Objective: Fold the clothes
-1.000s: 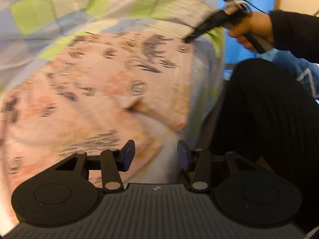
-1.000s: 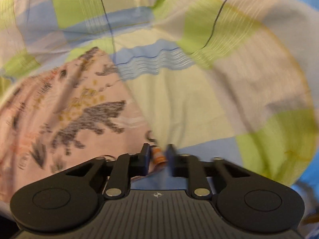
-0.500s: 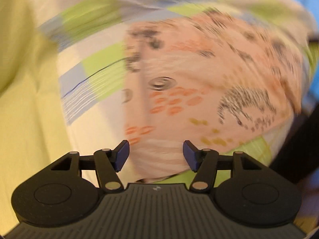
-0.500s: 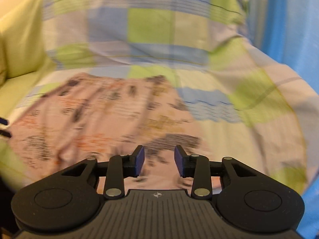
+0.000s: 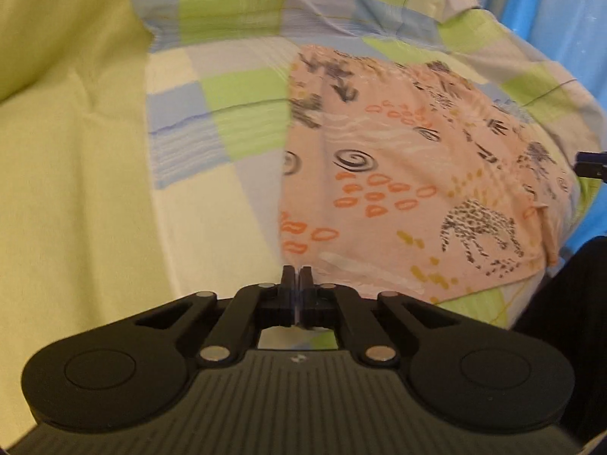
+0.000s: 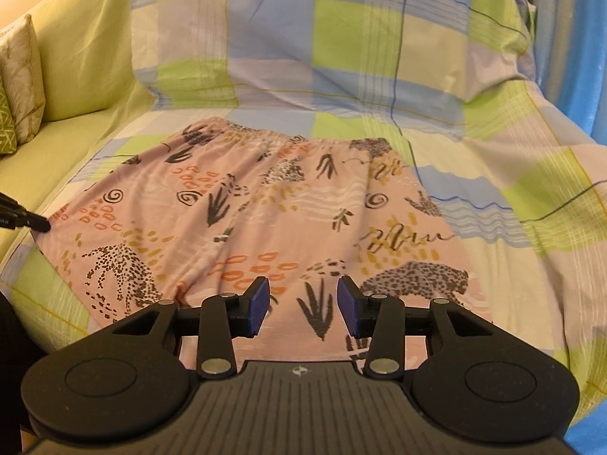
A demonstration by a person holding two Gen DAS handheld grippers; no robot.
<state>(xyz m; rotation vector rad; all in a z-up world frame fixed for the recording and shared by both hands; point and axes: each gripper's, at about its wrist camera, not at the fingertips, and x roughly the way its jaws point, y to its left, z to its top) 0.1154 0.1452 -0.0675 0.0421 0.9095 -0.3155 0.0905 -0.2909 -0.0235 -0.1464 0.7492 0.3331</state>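
Warm dim light — soft, fisheye-warped edges

home living room, green sofa [image 6: 87, 57], checked sheet [image 6: 341, 38], cushions [image 6: 19, 79]

Left gripper [image 5: 296, 272]: jaws pressed together, tips at near left corner of shorts [image 5: 413, 193], seemingly pinching hem; grip itself unclear. Right gripper [image 6: 303, 303]: jaws spread apart, blue pads [image 6: 259, 303] facing each other, hovering over shorts' near hem, nothing between them.
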